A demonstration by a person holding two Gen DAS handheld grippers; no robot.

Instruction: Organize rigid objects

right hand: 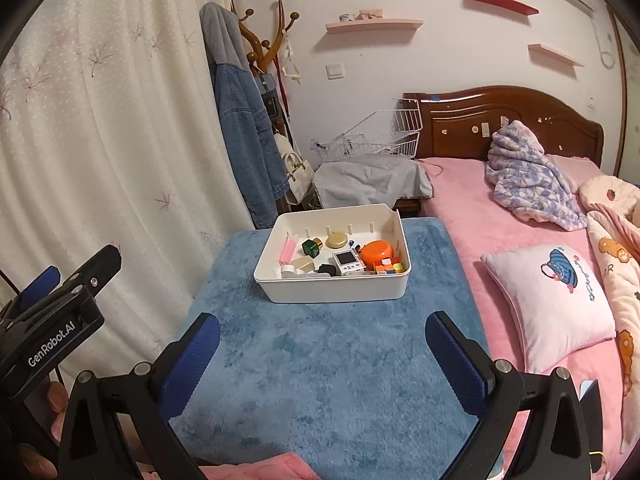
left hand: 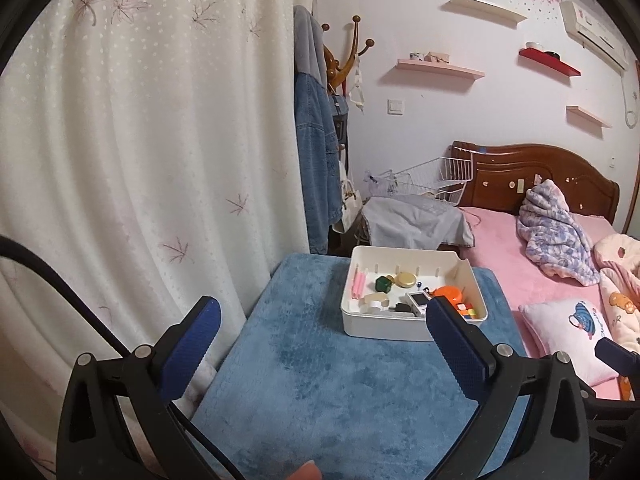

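I hold my left hand-held gripper [left hand: 320, 320] and right hand-held gripper [right hand: 322, 340] wide open and empty above the blue plush-covered table [right hand: 320, 360]. The small rigid objects already sit gathered in the white rectangular plastic bin [right hand: 332, 292] ahead, apparently sorted.

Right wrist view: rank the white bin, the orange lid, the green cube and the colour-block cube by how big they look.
1. white bin, by far the largest.
2. orange lid.
3. green cube and colour-block cube: they look about alike, and the bin wall hides part of the colour-block cube, so I leave them unranked.
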